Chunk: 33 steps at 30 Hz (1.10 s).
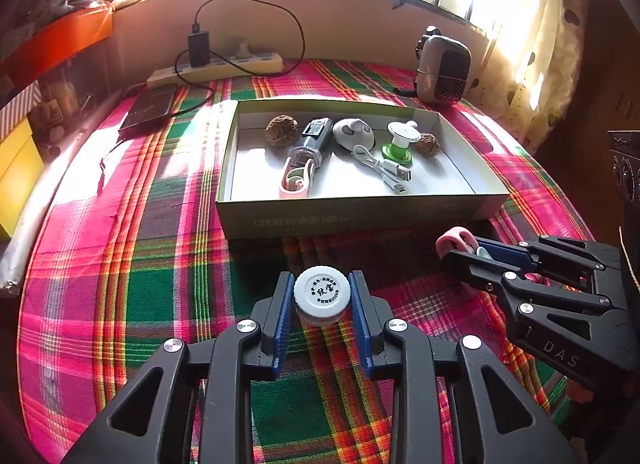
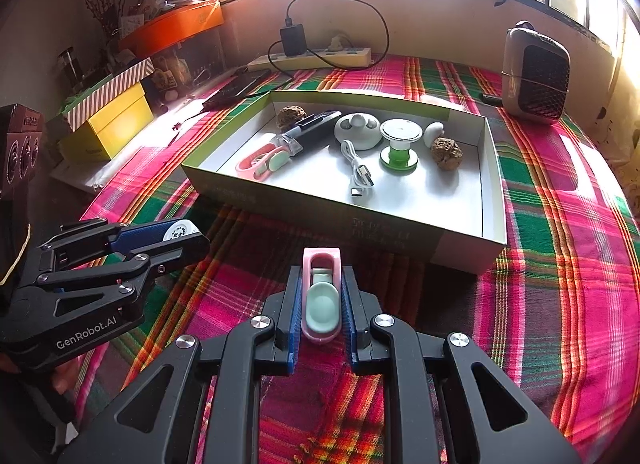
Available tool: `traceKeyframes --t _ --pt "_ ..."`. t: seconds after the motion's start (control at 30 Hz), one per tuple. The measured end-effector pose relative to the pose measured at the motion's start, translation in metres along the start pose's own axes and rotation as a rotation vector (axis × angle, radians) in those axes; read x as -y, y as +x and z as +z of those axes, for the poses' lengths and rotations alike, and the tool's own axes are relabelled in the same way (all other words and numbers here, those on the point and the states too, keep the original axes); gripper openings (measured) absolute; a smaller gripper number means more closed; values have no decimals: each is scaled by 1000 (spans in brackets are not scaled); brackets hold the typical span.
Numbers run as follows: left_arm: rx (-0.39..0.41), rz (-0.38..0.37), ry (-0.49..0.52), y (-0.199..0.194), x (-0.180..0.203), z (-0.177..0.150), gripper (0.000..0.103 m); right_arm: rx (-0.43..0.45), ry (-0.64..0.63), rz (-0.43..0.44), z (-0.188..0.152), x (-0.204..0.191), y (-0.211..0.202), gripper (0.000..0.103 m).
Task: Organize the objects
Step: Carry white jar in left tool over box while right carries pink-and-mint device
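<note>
Both grippers (image 1: 322, 296) (image 2: 321, 300) tilted down, loaded

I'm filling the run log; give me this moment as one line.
left gripper: shut on white cap | right gripper: shut on pink clip | box: ahead, both outside it

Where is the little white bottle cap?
The white bottle cap sits pinched in the left claw, above the plaid cloth, just in front of the open box.

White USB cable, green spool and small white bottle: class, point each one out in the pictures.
White USB cable (image 2: 359, 168): right wrist view, coiled middle.
Green spool (image 2: 399, 156): right wrist view, green base.
Small white bottle (image 1: 322, 290): left wrist view, cap top.
</note>
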<state>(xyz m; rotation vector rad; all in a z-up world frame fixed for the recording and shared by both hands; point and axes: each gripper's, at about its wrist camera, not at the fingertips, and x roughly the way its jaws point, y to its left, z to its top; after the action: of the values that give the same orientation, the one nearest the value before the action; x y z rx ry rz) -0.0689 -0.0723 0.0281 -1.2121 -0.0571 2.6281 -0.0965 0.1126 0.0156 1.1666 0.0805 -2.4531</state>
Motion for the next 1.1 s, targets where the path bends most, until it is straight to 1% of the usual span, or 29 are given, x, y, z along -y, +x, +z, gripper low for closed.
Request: traceKeyframes --t 0.23,0.47,0.5,0.53,0.57,0.63,0.67,0.73,0.93,1.1 --pt "5 2 4 -4 -1 1 25 5 0 1 0 0 -4 18" --pt "13 9 11 -17 -13 0 25 18 3 7 4 2 -10 18" --pt "14 11 13 -13 -4 6 25 20 3 6 4 2 -10 18" --pt "16 9 12 -16 -7 5 25 22 4 8 5 3 -11 18" --pt "17 6 13 -13 0 11 25 25 7 9 6 3 -12 18" --pt "23 6 16 -14 3 15 25 32 10 12 8 5 -15 18" --pt "26 7 22 -1 26 30 25 37 11 11 10 6 -18 18" --pt "32 7 29 7 39 41 25 50 12 5 14 7 -23 18" --pt "38 -10 40 14 46 62 25 82 25 -24 29 19 -33 18" --pt "29 -25 39 24 46 75 25 82 31 -44 40 29 -30 18"
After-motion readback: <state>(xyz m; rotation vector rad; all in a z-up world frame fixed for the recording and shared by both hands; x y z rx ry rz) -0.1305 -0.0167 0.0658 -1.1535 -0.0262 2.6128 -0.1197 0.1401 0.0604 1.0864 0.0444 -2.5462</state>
